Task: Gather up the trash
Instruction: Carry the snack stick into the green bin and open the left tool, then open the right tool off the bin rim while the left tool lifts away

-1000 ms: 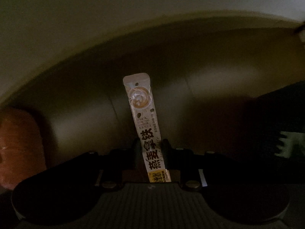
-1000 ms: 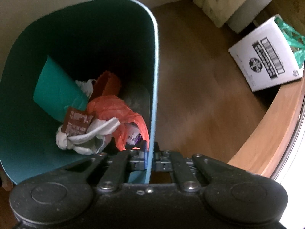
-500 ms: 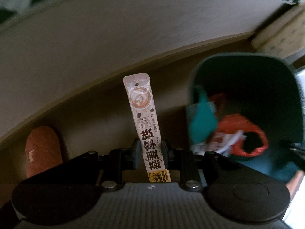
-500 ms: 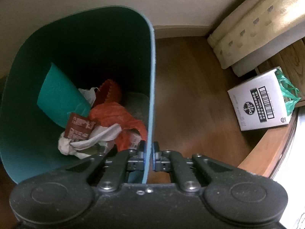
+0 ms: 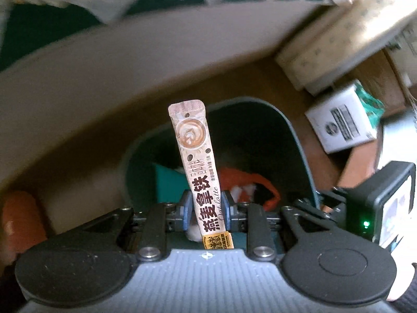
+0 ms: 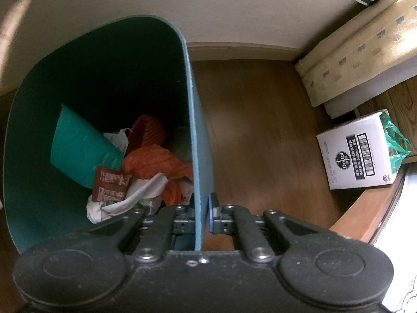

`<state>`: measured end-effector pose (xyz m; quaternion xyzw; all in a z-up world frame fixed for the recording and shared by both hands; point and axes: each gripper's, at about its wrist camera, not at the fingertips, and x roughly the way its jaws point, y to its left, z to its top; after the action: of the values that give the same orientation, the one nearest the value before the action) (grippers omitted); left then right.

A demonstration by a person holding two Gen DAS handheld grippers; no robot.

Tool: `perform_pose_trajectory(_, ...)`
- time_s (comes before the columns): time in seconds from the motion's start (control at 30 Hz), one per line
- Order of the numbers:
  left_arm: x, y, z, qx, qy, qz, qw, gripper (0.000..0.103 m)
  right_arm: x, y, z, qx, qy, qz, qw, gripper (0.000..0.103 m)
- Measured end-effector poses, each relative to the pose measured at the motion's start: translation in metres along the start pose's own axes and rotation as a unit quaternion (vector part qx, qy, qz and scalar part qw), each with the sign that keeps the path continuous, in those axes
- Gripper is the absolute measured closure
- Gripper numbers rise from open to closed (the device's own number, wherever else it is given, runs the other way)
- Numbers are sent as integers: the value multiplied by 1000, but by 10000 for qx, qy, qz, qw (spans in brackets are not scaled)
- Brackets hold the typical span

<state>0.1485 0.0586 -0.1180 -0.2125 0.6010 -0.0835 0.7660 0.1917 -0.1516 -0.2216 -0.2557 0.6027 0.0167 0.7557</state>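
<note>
My left gripper (image 5: 206,210) is shut on a long coffee stick sachet (image 5: 198,161) that stands upright between its blue pads. Below it sits the teal trash bin (image 5: 297,140), seen from above with an orange bag (image 5: 250,182) and a teal packet (image 5: 168,182) inside. In the right wrist view my right gripper (image 6: 202,215) is shut on the bin's right wall (image 6: 196,130), one pad inside and one outside. Inside the bin (image 6: 31,156) lie an orange bag (image 6: 156,161), a teal packet (image 6: 78,146), a brown wrapper (image 6: 110,182) and crumpled white paper (image 6: 122,203). The right gripper's body (image 5: 378,208) shows at the bin's right edge.
Brown wooden floor (image 6: 260,130) lies right of the bin. A white Dettol carton (image 6: 359,151) with a green bag (image 6: 396,140) stands at the right, a beige cushion (image 6: 359,49) behind it. A pale wall (image 6: 208,7) runs along the back. An orange object (image 5: 18,221) lies left on the floor.
My left gripper has risen with the sachet, out from a dark low spot, and the bin now lies right beneath it. The right gripper kept its hold on the bin wall, rolling slightly.
</note>
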Motion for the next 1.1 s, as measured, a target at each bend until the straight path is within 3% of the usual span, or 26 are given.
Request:
perform_pose_trajectory(0.13, 27, -16, -1, 295, 215, -56, 9993, 80, -6, 7, 4, 134, 6, -1, 9999, 98)
perform_pose_trajectory(0.33, 60, -23, 3, 345, 436, -172, 9983, 80, -22, 12, 3, 320, 1, 20, 9995, 98)
perform_pose_trajectory(0.53, 91, -30, 6, 417, 725, 73, 9965, 80, -24, 12, 3, 340, -65, 17, 9994, 98)
perform_pose_trajectory(0.77, 106, -31, 5, 548, 755, 198, 9954, 77, -23, 3, 4, 430, -46, 106, 9990, 98)
perform_pose_trajectory(0.83, 103, -30, 4, 588, 729, 223, 9954, 68, -22, -3, 6, 490, -19, 156, 9987, 98)
perform_pose_trajectory(0.9, 97, -30, 2, 623, 642, 238, 9957, 43, -20, -8, 5, 512, -9, 209, 9985, 98)
perform_pose_trajectory(1.1, 78, -32, -1, 807, 424, 293, 9954, 43, -15, -18, 1, 458, -52, 384, 9982, 99)
